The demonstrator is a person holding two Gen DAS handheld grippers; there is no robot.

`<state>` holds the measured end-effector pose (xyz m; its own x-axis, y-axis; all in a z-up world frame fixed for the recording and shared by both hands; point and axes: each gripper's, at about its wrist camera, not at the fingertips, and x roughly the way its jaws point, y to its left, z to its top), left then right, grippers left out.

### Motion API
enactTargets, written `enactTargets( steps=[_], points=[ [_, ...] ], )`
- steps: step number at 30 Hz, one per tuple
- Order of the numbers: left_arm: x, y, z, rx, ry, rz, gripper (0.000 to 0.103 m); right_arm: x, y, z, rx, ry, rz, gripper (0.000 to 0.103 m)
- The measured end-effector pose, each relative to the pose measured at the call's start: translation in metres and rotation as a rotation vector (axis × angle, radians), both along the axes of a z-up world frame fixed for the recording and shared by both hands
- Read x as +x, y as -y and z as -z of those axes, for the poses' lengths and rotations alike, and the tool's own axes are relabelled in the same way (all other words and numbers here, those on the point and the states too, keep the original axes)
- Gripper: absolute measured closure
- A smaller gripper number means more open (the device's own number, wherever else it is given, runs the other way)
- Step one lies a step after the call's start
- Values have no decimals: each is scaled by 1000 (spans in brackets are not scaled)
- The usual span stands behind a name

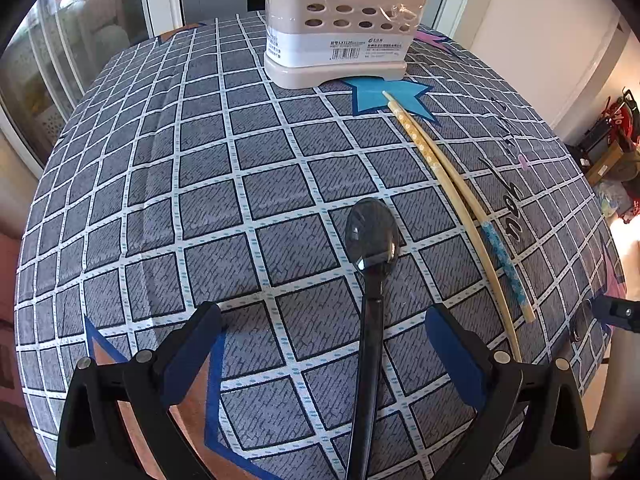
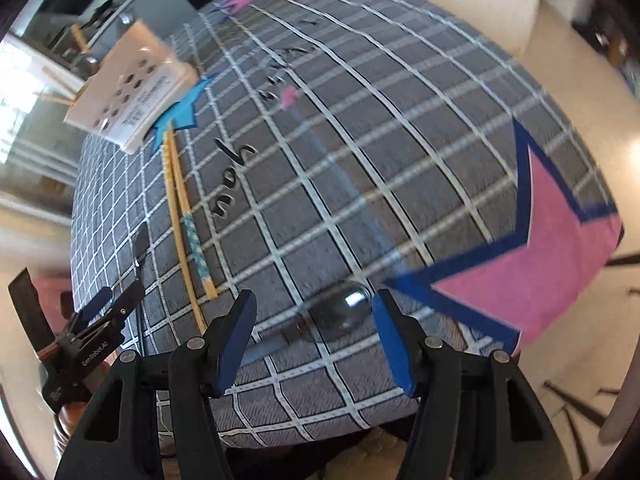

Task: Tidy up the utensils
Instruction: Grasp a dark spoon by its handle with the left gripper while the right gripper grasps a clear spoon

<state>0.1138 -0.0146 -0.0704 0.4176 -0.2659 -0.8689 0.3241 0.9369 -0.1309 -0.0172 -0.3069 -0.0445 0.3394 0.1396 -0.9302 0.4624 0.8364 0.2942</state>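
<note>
In the left wrist view the left tongs point(image 1: 324, 344) stand wide apart at the near edge, their blue pads on either side of a black spoon point(image 1: 372, 280) without touching it; the spoon lies flat on the surface point(image 1: 200, 184), a gray checked cloth with white grid lines and coloured stars, its handle running back toward the camera between the fingers and its bowl pointing away. Just right of the spoon a pair of chopsticks point(image 1: 452, 184) lies side by side on the cloth, one with a blue patterned band near its near end, their far tips resting on a blue star point(image 1: 380, 96). Beyond that star, at the far middle of the surface, a beige utensil holder point(image 1: 340, 32) stands upright, with rows of round holes in its wall and a white label with a barcode.

In the right wrist view, which is blurred, the right tongs point(image 2: 316, 340) are also spread wide, holding nothing; a clear rounded thing point(image 2: 340, 308), perhaps a spoon bowl, lies on the cloth just ahead between the fingers, its nature hard to tell. A large pink star point(image 2: 552, 240) fills the near right of the cloth; the chopsticks point(image 2: 180, 208) lie to the left, and the holder point(image 2: 132, 88) stands at the far left.
</note>
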Motion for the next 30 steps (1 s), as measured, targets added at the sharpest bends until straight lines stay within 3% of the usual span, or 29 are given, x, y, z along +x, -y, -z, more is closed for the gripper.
enactTargets(
  steps=[8, 13, 23, 30],
  points=[
    [1, 6, -1, 63, 13, 23, 0, -4, 0, 15, 77, -23, 57, 39],
    [1, 11, -3, 85, 18, 49, 0, 1, -9, 14, 57, -13, 29, 40],
    [2, 12, -3, 97, -3, 62, 1, 31, -38, 9, -79, 13, -105, 59],
    [5, 13, -2, 103, -17, 66, 1, 45, -48, 8, -123, 35, -132, 74]
  ],
)
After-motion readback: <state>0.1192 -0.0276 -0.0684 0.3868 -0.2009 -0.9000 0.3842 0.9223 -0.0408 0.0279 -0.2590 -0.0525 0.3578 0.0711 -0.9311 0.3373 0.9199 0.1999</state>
